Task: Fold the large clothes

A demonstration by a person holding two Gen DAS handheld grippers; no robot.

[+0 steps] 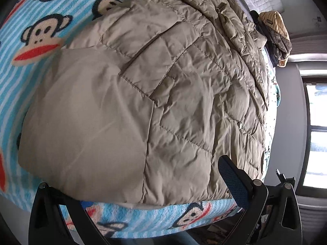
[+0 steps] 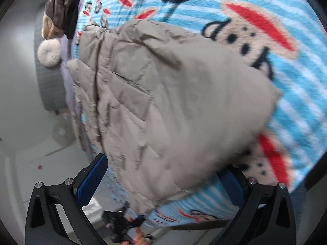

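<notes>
A large khaki quilted puffer jacket [image 1: 155, 94] lies spread flat on a bed covered by a blue-and-white striped fleece blanket [image 1: 26, 77] printed with cartoon monkey faces. In the left wrist view the jacket's long axis runs away from the camera: a smooth, unquilted hem panel sits nearest, at the blanket's near edge, and the quilted body stretches toward the far upper right, where bunched folds of the same fabric pile up. A slanted pocket slit crosses the quilted part. The left gripper [image 1: 141, 185] hangs over the near hem with its jaws spread wide; the blue-padded right finger [image 1: 233, 180] rests against the jacket's near corner, and the other fingertip is hidden behind the fabric. In the right wrist view, which is blurred, the jacket [image 2: 163, 110] runs from the lower middle up toward the upper left, one broad corner pointing right over the blanket [image 2: 296, 102]. The right gripper [image 2: 161, 175] is also spread wide, its fingers either side of the jacket's near edge, gripping nothing. A heap of brown and striped clothes [image 1: 276, 34] lies at the bed's far end, beside a round tufted cushion [image 2: 49, 54]. A bright window [image 1: 316, 130] fills the right edge.
</notes>
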